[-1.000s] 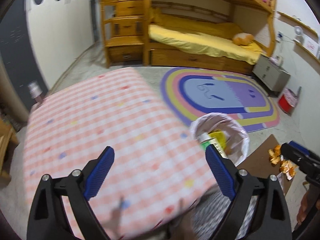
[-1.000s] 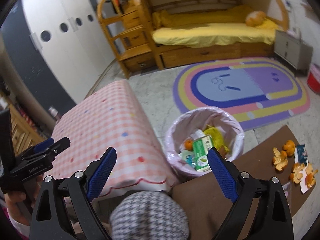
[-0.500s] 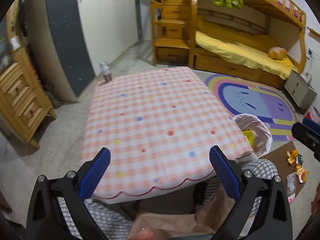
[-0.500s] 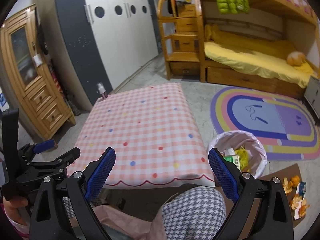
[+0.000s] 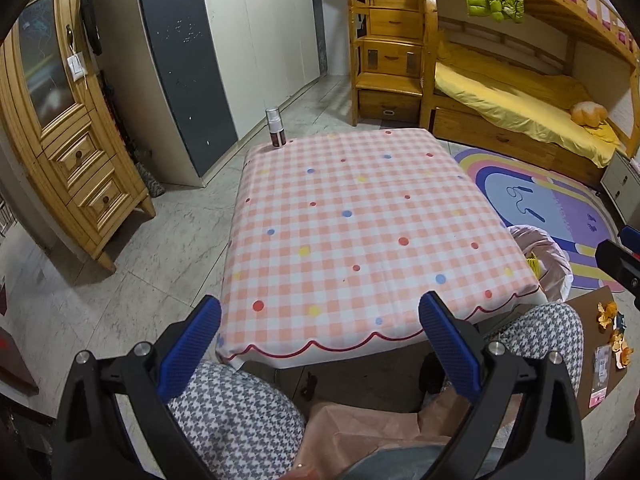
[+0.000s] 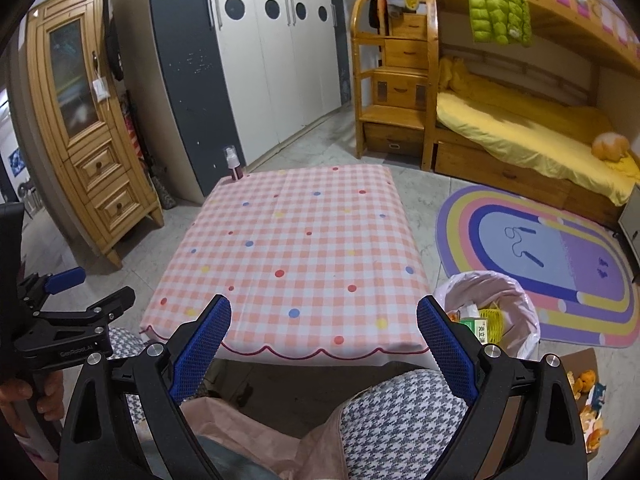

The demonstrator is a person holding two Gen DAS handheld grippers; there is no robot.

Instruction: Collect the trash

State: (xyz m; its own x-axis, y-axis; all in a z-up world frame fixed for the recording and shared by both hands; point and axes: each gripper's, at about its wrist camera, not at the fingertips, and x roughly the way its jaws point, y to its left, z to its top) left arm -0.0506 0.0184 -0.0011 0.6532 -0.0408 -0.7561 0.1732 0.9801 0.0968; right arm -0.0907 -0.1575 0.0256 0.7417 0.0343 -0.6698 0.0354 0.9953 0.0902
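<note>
Both grippers hang wide apart and empty above the person's knees [image 6: 400, 412], at the near scalloped edge of the checked table [image 5: 360, 224]: the left gripper [image 5: 320, 344] and the right gripper [image 6: 324, 344] each show their blue pads spread with nothing between them. The trash lies off to the right of both. A bin [image 6: 516, 292] lined with a pale pink bag stands on the floor just beside the table's near right corner, holding a green-and-white carton [image 6: 476, 326] (tilted, its long axis leaning up toward the table) and something yellow. Further right, well apart from the grippers, orange peels [image 6: 586, 382] and a small wrapper lie scattered on a brown board [image 5: 600, 344]. A spray bottle [image 5: 275, 127] stands upright at the table's far left corner.
</note>
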